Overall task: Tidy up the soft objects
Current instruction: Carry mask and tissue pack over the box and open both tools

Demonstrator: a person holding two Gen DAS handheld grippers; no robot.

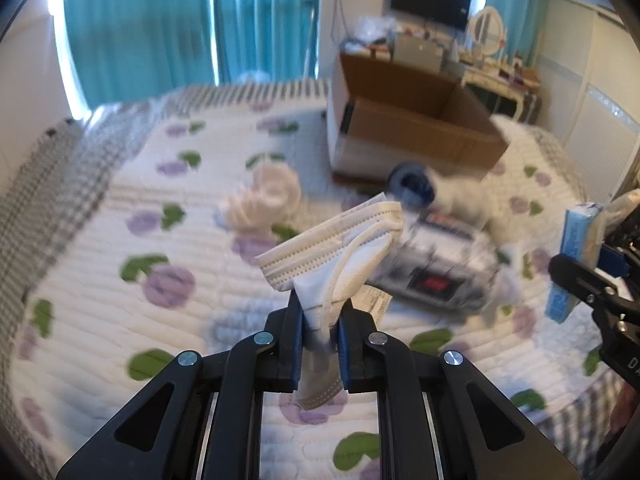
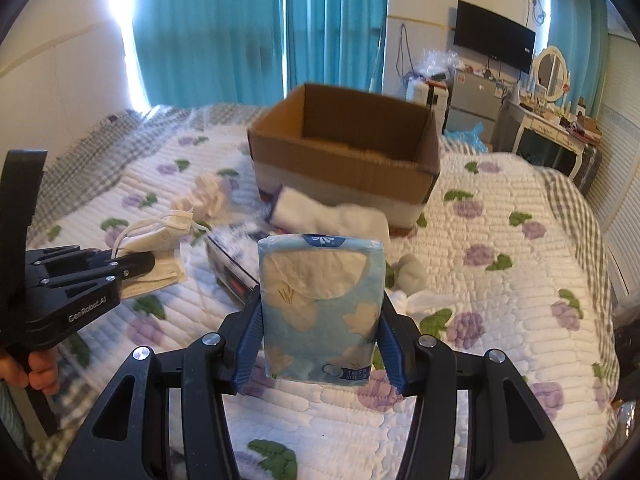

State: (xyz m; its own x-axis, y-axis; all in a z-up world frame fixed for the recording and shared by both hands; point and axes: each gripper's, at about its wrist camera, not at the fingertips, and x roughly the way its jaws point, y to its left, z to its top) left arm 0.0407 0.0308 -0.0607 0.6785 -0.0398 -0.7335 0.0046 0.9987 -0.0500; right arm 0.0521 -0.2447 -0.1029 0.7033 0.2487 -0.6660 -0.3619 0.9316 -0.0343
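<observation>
My left gripper (image 1: 320, 312) is shut on a folded white face mask (image 1: 340, 248) and holds it above the floral quilt (image 1: 120, 220). It shows at the left of the right wrist view (image 2: 136, 260) with the mask (image 2: 156, 236). My right gripper (image 2: 320, 320) is shut on a blue floral tissue pack (image 2: 320, 312), held upright above the bed; the pack also shows at the right edge of the left wrist view (image 1: 572, 264). An open cardboard box (image 2: 348, 152) stands on the bed beyond both grippers.
On the quilt lie a crumpled white cloth (image 1: 268, 196), a white towel with a dark edge (image 2: 328, 212) against the box, a flat wrapped package (image 1: 436, 272) and a small grey-white bundle (image 2: 412, 272). A dresser with mirror (image 2: 552, 76) and TV (image 2: 496, 40) stand behind.
</observation>
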